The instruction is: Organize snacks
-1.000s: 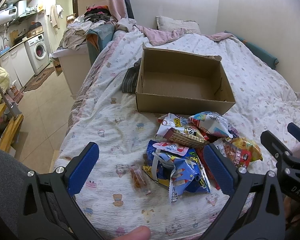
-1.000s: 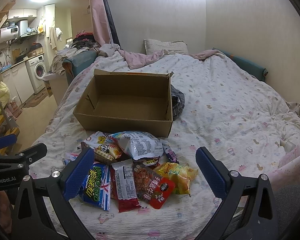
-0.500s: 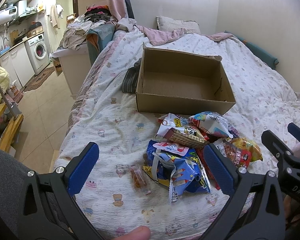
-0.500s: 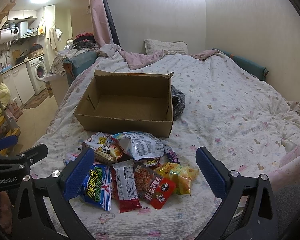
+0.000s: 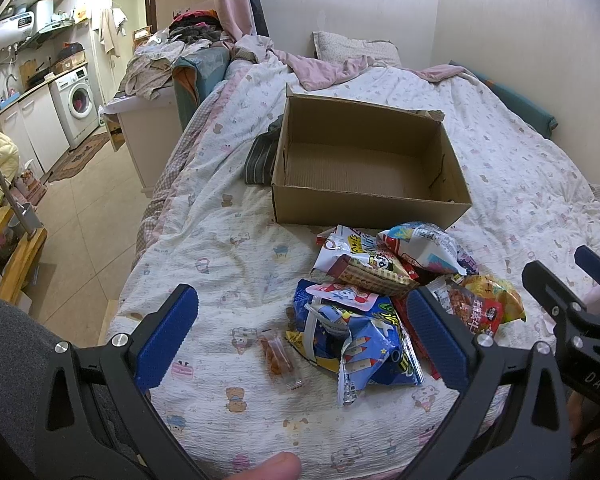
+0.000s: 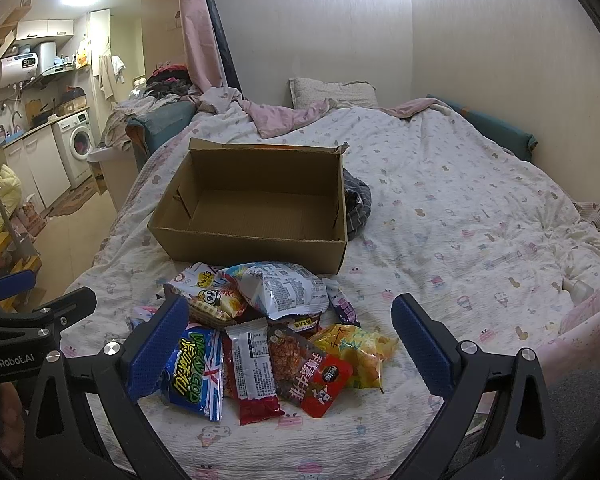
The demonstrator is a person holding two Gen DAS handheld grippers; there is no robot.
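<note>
On the bed (image 6: 460,208), a snack pile (image 6: 276,328) lies just before an empty cardboard box (image 6: 256,240). Both the left hand-held gripper (image 5: 300,332) and right hand-held gripper (image 6: 288,344) hover wide open, holding nothing. Sorting seems unstarted; next, one must descend onto a single packet.

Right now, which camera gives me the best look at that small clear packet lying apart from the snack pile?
The left wrist view: the small clear packet lies in the open on the quilt, just left of the blue snack bag. The right wrist view doesn't show it clearly; the pile and a finger cover that spot.
</note>
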